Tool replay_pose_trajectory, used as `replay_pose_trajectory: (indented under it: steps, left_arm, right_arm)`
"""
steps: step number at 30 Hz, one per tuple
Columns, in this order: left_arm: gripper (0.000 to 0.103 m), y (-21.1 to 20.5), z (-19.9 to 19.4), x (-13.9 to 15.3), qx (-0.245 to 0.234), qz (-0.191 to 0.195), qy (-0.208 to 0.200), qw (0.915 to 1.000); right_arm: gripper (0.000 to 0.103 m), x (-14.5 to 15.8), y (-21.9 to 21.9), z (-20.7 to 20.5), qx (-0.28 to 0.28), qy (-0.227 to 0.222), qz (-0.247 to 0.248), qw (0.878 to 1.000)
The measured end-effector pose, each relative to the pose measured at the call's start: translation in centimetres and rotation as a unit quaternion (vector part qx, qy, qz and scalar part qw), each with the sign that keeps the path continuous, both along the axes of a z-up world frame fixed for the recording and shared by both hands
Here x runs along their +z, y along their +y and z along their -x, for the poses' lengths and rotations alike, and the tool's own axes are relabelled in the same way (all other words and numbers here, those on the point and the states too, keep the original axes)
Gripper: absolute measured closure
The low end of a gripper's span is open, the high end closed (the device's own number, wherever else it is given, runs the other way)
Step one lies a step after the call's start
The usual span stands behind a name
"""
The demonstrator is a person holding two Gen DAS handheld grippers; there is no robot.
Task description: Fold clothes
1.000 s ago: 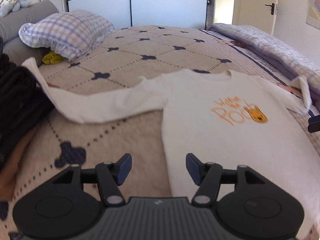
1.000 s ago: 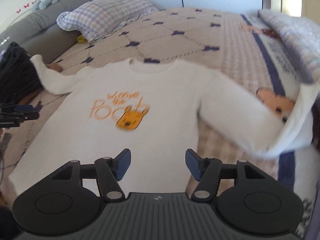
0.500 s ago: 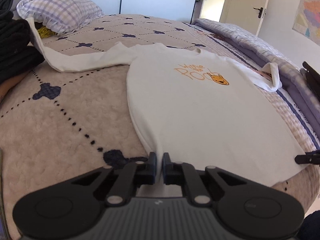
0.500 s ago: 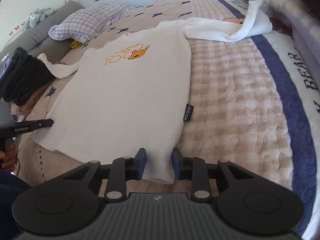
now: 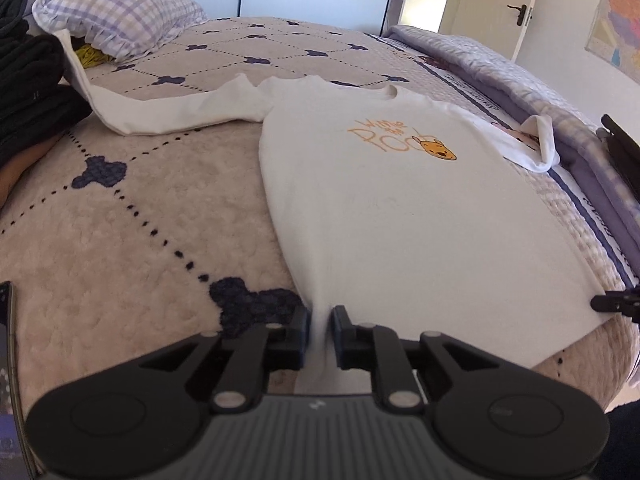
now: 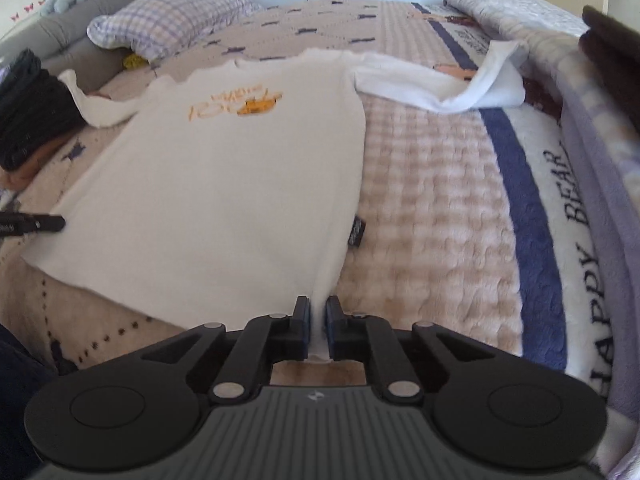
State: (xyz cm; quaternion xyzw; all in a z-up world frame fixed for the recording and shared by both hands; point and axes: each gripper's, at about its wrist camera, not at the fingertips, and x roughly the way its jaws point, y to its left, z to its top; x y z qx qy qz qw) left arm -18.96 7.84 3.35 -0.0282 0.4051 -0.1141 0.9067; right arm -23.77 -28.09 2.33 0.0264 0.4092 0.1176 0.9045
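A white long-sleeved sweater (image 5: 380, 208) with an orange bear print lies face up on the bed, sleeves spread to both sides. My left gripper (image 5: 320, 320) pinches the hem at its near left corner; the jaws are opening slightly, with fabric still bunched between the pads. My right gripper (image 6: 318, 316) holds the near right corner of the sweater (image 6: 224, 184), its jaws closing on the cloth. Each gripper's tip shows at the edge of the other view: the right gripper (image 5: 612, 302) and the left gripper (image 6: 40, 224).
A beige quilted bedspread (image 5: 132, 240) covers the bed. A checked pillow (image 5: 120, 12) lies at the back left, a pile of black clothes (image 5: 28, 92) at the left edge. A folded lilac quilt (image 5: 500, 76) and a "HAPPY BEAR" blanket (image 6: 576, 240) run along the right.
Both grippers came down from above the sweater to its near hem and went from wide open to pinching a corner each. The fabric now runs taut into both jaws.
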Motion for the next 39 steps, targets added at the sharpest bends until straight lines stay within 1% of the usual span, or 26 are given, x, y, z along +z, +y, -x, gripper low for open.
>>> replay_pose_trajectory:
  steps: [1, 2, 4, 6, 8, 10, 11, 13, 17, 19, 20, 22, 24, 25, 27, 28, 29, 30, 31, 33, 34, 35, 37, 38, 39]
  left_arm:
    - [0.08, 0.1, 0.0, 0.2, 0.0, -0.006, -0.002, 1.0]
    - [0.074, 0.2, -0.1, 0.4, 0.001, -0.014, -0.004, 0.9999]
    - [0.067, 0.6, -0.6, 0.9, 0.008, -0.027, -0.005, 0.9996]
    - [0.067, 1.6, -1.5, 1.7, 0.023, -0.028, -0.012, 0.9993]
    - [0.067, 2.8, -2.6, 2.6, 0.048, -0.035, -0.025, 0.9979]
    - [0.067, 3.9, -4.4, 3.0, 0.065, -0.049, -0.032, 0.9961]
    - [0.067, 4.4, -5.6, 3.0, 0.074, -0.055, -0.031, 0.9952]
    - [0.067, 5.3, -7.9, 2.9, 0.092, -0.062, -0.029, 0.9933]
    - [0.066, 6.6, -13.2, 2.2, 0.141, -0.074, -0.027, 0.9869]
    - [0.064, 6.9, -15.4, 1.7, 0.155, -0.074, -0.025, 0.9849]
    - [0.061, 6.9, -16.5, 1.4, 0.159, -0.071, -0.024, 0.9844]
    - [0.058, 6.8, -18.8, 0.8, 0.164, -0.067, -0.019, 0.9839]
    - [0.049, 6.9, -20.6, 0.0, 0.172, -0.062, -0.005, 0.9831]
    - [0.041, 7.2, -21.3, -0.5, 0.189, -0.053, 0.003, 0.9806]
    - [0.04, 8.5, -21.7, -1.0, 0.235, -0.029, 0.003, 0.9717]
    - [0.04, 9.2, -21.5, -1.1, 0.249, -0.013, -0.006, 0.9685]
    - [0.04, 9.6, -21.5, -1.1, 0.256, -0.008, -0.015, 0.9666]
    - [0.04, 9.9, -21.6, -1.1, 0.26, -0.016, -0.023, 0.9653]
    - [0.04, 10.0, -21.8, -1.1, 0.265, -0.035, -0.033, 0.963]
    - [0.041, 10.6, -22.1, -1.0, 0.282, -0.069, -0.051, 0.9555]
    - [0.049, 10.9, -22.4, -1.1, 0.29, -0.081, -0.057, 0.952]
    - [0.061, 11.3, -22.7, -1.2, 0.291, -0.081, -0.054, 0.9518]
    - [0.061, 11.5, -22.9, -1.6, 0.289, -0.08, -0.053, 0.9526]
    - [0.062, 11.3, -22.8, -1.4, 0.283, -0.086, -0.055, 0.9535]
    - [0.063, 10.9, -22.5, -1.1, 0.275, -0.086, -0.054, 0.9562]
  right_arm:
    - [0.091, -0.3, -0.1, 0.2, -0.001, -0.007, -0.004, 1.0]
    - [0.087, -0.2, -0.4, 0.1, -0.004, -0.009, -0.012, 1.0]
    - [0.084, -0.1, -1.0, -0.2, -0.015, -0.009, -0.029, 0.999]
    - [0.083, 0.5, -1.5, -1.0, -0.025, -0.014, -0.032, 0.999]
    - [0.068, 1.5, -2.1, -1.7, -0.039, -0.032, -0.026, 0.998]
    - [0.062, 2.4, -2.8, -2.6, -0.052, -0.048, -0.025, 0.997]
    - [0.06, 2.6, -3.4, -3.4, -0.056, -0.05, -0.033, 0.997]
    - [0.059, 2.7, -4.4, -5.4, -0.067, -0.052, -0.05, 0.995]
    - [0.058, 1.9, -6.5, -10.2, -0.136, -0.043, -0.075, 0.987]
    - [0.058, 1.6, -7.0, -12.5, -0.157, -0.042, -0.078, 0.984]
    - [0.058, 1.6, -7.1, -13.7, -0.164, -0.042, -0.076, 0.983]
    - [0.058, 1.5, -7.2, -16.1, -0.167, -0.044, -0.067, 0.983]
    - [0.057, 1.4, -7.2, -18.4, -0.171, -0.045, -0.061, 0.982]
    - [0.056, 1.4, -7.3, -19.6, -0.175, -0.043, -0.059, 0.982]
    - [0.056, 1.2, -7.8, -21.6, -0.199, -0.041, -0.049, 0.978]
    - [0.055, 1.3, -8.1, -22.2, -0.215, -0.045, -0.038, 0.975]
    - [0.055, 1.5, -8.4, -22.4, -0.231, -0.057, -0.02, 0.971]
    - [0.055, 1.7, -8.6, -22.6, -0.248, -0.069, -0.002, 0.966]
    - [0.055, 1.9, -8.9, -22.8, -0.265, -0.081, 0.017, 0.961]
    - [0.051, 2.4, -9.5, -23.1, -0.297, -0.104, 0.053, 0.948]
    - [0.049, 2.5, -9.6, -23.3, -0.304, -0.113, 0.068, 0.944]
    - [0.047, 2.4, -9.5, -23.7, -0.302, -0.112, 0.085, 0.943]
    - [0.047, 1.7, -9.5, -24.9, -0.301, -0.092, 0.126, 0.941]
    - [0.052, 1.0, -9.7, -25.6, -0.297, -0.077, 0.134, 0.942]
    - [0.057, 0.3, -10.0, -26.2, -0.292, -0.064, 0.132, 0.945]
